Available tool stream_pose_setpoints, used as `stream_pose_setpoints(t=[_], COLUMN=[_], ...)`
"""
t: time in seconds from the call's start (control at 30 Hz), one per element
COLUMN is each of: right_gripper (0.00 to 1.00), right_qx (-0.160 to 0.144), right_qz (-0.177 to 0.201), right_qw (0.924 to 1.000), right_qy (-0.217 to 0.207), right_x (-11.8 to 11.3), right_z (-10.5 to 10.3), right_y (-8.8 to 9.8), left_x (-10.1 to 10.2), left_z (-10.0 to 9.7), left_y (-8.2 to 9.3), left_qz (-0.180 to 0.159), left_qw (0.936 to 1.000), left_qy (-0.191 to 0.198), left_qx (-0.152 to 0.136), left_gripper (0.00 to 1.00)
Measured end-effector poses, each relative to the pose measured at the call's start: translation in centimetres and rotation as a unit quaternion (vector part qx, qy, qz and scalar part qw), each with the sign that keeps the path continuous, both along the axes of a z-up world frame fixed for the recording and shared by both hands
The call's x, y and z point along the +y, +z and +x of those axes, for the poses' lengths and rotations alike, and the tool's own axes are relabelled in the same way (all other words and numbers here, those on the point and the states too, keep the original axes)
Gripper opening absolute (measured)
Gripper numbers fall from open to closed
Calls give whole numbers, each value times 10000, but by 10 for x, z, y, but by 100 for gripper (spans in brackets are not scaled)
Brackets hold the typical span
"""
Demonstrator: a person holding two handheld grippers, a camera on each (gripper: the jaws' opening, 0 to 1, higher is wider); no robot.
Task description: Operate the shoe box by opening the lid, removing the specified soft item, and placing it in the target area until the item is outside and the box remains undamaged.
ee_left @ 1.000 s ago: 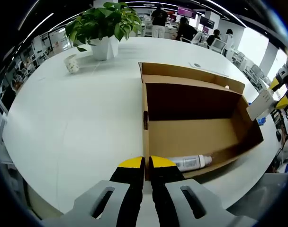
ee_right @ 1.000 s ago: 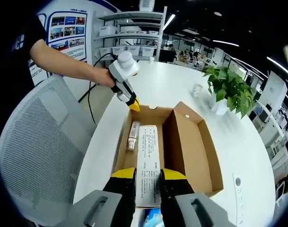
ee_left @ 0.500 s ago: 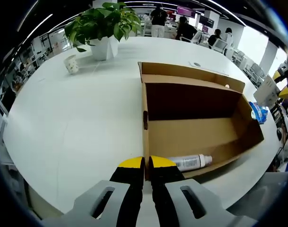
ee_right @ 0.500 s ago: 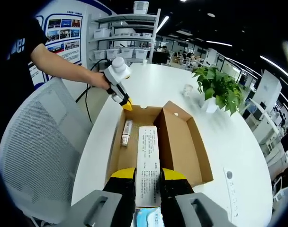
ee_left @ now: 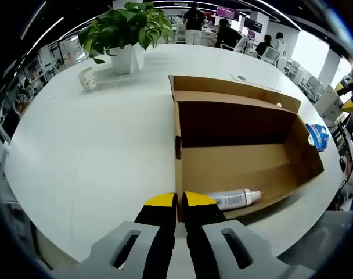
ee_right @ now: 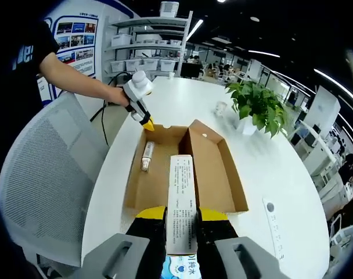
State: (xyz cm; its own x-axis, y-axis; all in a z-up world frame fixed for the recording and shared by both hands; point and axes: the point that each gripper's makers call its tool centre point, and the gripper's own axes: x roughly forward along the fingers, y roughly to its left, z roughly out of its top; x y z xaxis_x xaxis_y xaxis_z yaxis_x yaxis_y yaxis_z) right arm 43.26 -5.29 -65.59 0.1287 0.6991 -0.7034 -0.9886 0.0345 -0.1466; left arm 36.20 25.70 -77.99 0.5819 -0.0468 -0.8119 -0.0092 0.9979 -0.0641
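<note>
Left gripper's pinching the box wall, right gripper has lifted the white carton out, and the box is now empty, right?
Not empty: a tube lies on the box floor, seen in the left gripper view. The left gripper pinches the wall, and the right gripper holds the white carton.

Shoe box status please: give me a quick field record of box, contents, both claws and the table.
box: shoe box open, lid flap folded out flat
inside: white tube lying along one wall
left claw: shut on the box's end wall
right claw: shut on a white printed pack, held above the box
table: potted plant, paper cup, blue-and-white packet beside the box
</note>
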Motion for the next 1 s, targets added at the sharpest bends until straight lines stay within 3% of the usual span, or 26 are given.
stream_pose_setpoints(t=[0.53,1.0], right_gripper=[15,15], right_qx=[-165,-252], right_qz=[-155,-469], right_qw=[9996,9978], right_qy=[-188,-401], right_x=[-39,-88], right_z=[23,42], right_y=[-1,-15], left_x=[2,2], left_z=[1,1], left_y=[-1,-2], left_qz=[69,121], left_qw=[10000,9999], left_qy=[17,21], left_qx=[8,1], left_gripper=[2,1])
